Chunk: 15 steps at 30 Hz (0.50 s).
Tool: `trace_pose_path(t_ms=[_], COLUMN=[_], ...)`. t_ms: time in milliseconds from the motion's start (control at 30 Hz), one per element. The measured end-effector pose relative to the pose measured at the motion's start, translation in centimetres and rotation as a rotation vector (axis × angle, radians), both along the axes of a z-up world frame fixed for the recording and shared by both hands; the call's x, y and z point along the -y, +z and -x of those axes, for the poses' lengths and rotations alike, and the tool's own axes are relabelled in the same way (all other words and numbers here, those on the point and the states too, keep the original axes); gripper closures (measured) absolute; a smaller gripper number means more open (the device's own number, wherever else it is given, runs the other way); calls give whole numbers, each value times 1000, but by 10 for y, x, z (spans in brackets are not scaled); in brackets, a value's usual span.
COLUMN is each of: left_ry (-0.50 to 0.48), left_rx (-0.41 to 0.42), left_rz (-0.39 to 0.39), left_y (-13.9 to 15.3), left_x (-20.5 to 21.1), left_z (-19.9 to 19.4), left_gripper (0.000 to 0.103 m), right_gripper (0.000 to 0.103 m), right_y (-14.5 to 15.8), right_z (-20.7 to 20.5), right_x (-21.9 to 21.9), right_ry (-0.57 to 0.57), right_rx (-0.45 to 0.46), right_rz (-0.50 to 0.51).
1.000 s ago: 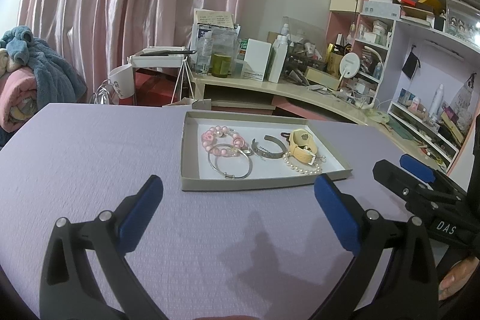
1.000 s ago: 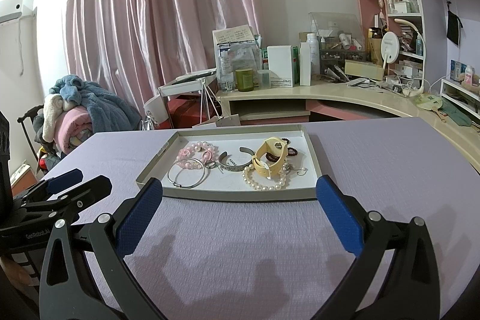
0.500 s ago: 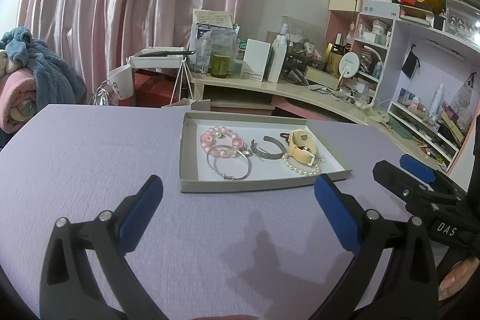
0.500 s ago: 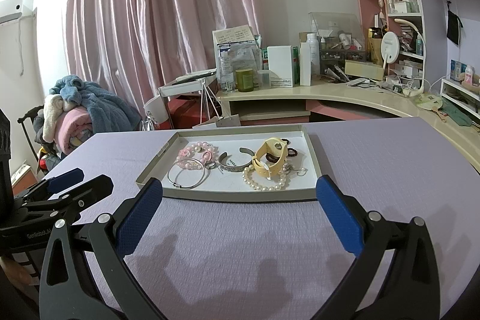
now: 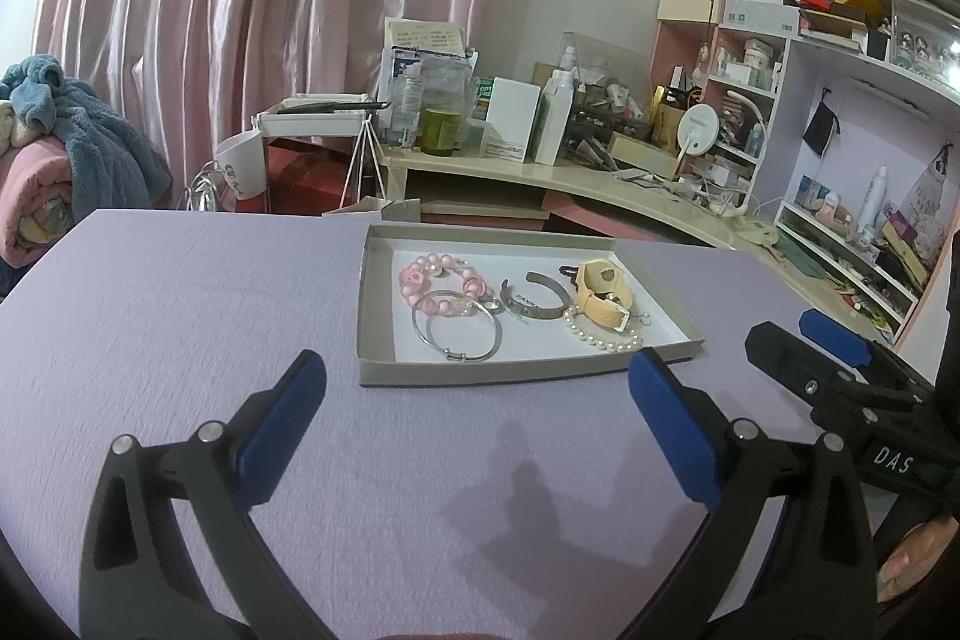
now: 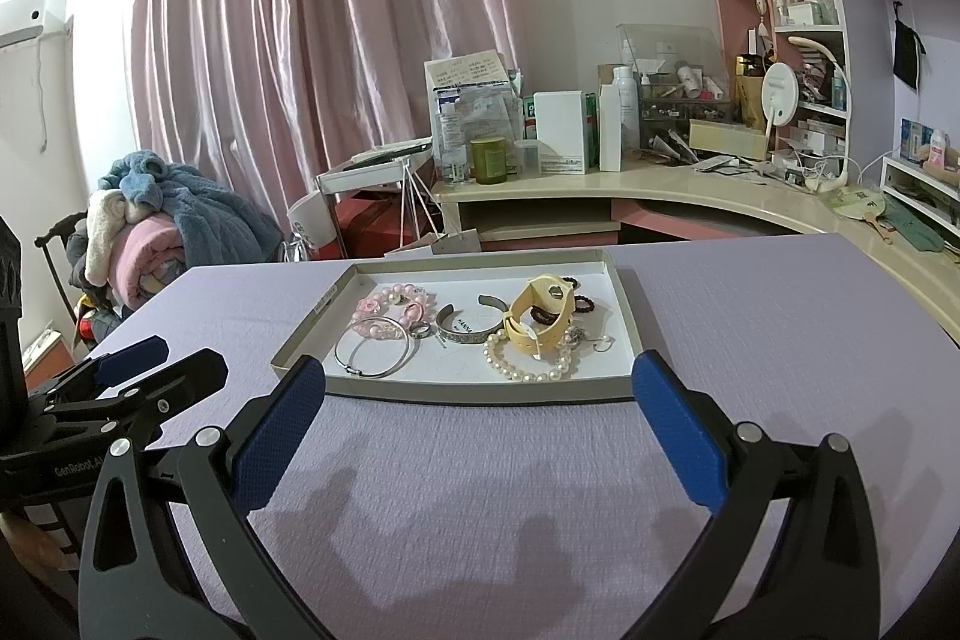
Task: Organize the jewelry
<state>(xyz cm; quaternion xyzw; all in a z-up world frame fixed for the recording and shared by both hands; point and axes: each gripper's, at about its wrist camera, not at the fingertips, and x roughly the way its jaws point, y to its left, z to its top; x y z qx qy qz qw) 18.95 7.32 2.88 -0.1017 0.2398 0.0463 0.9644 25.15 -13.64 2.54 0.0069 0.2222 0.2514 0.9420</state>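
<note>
Bracelets point(image 6: 384, 316) in tray point(image 6: 468, 391) on table point(image 6: 750, 316)

Bare purple tabletop point(image 6: 480, 490) is lying open up to the tray point(image 6: 456, 391); only its low rim is blocking, jewelry crowding inside.

Yellow watch point(image 6: 536, 317) covering part of the dark hair ties point(image 6: 581, 303), small charms beside the pearl bracelet point(image 6: 528, 361) staying too tiny to identify, holding hand point(image 5: 912, 562) getting cut off at the frame edge

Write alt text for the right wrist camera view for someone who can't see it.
The open right gripper hovers over a lilac table, facing a shallow tray holding a pink bead bracelet, silver bangle, silver cuff, yellow watch and pearl bracelet. The left gripper waits at left.
</note>
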Motion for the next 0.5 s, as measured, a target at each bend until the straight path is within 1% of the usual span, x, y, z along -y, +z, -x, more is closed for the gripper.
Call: trace_pose_path(t_ms=[500], left_ry=[-1], left_rx=[-2], left_rz=[0], left_y=[-1], left_x=[2], left_z=[-1], left_gripper=[2], right_gripper=[1], right_y=[-1], right_z=[0], right_x=[1], right_ry=[-2], right_rx=[0], right_rz=[0])
